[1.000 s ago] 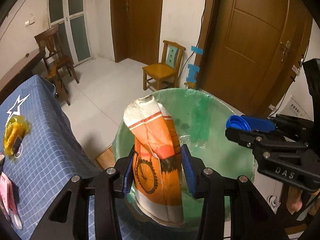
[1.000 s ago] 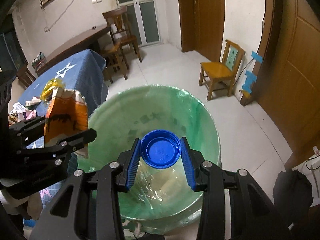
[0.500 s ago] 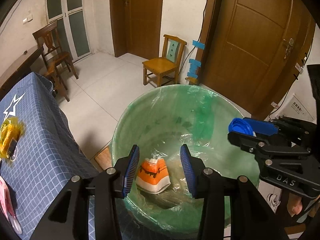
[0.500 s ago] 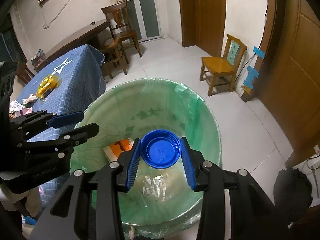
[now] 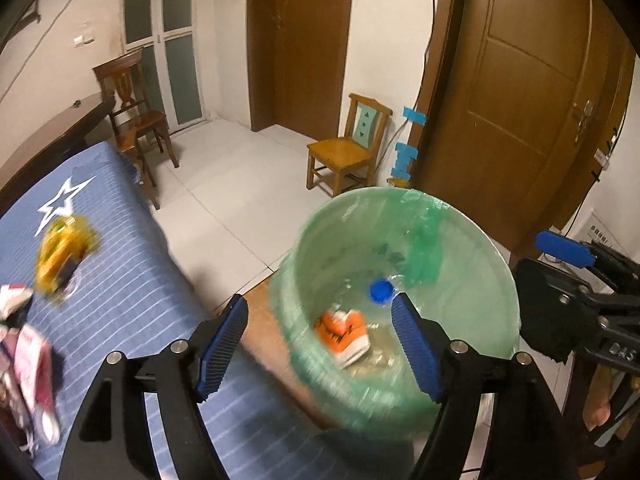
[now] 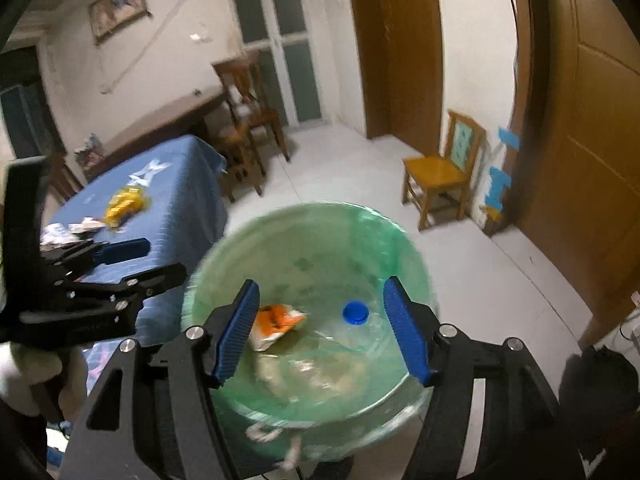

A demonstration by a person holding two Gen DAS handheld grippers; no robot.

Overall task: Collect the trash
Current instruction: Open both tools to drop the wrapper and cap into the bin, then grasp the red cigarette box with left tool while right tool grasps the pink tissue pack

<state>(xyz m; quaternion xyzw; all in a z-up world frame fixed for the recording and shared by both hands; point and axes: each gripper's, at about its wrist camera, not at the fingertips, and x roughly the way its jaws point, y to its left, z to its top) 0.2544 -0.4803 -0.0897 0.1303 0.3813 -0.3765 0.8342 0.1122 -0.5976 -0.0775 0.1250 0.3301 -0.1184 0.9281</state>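
Observation:
A round bin lined with a green plastic bag [image 5: 472, 236] [image 6: 404, 248] stands on the floor beside the table. Inside it lie an orange and white snack wrapper [image 5: 342, 330] [image 6: 276, 320] and a blue bottle cap [image 5: 381, 290] [image 6: 355, 312]. My left gripper [image 5: 320, 344] is open and empty, above the bin's near left rim. My right gripper [image 6: 320, 330] is open and empty, above the bin. A yellow wrapper [image 5: 60, 254] [image 6: 124, 200] and pink and white packets [image 5: 32, 368] lie on the blue tablecloth [image 5: 120, 288] [image 6: 180, 184].
A small wooden chair [image 5: 348, 148] [image 6: 444, 172] stands by the wall near a brown door [image 5: 532, 80]. A darker chair [image 5: 132, 116] [image 6: 248, 104] and a wooden desk [image 6: 168, 116] stand behind the table. A black bag [image 6: 596, 376] lies on the floor at right.
The left gripper let go of the orange wrapper, which fell into the bin. The right gripper opened and the blue cap dropped into the bin. Both grippers pulled back and opened wider.

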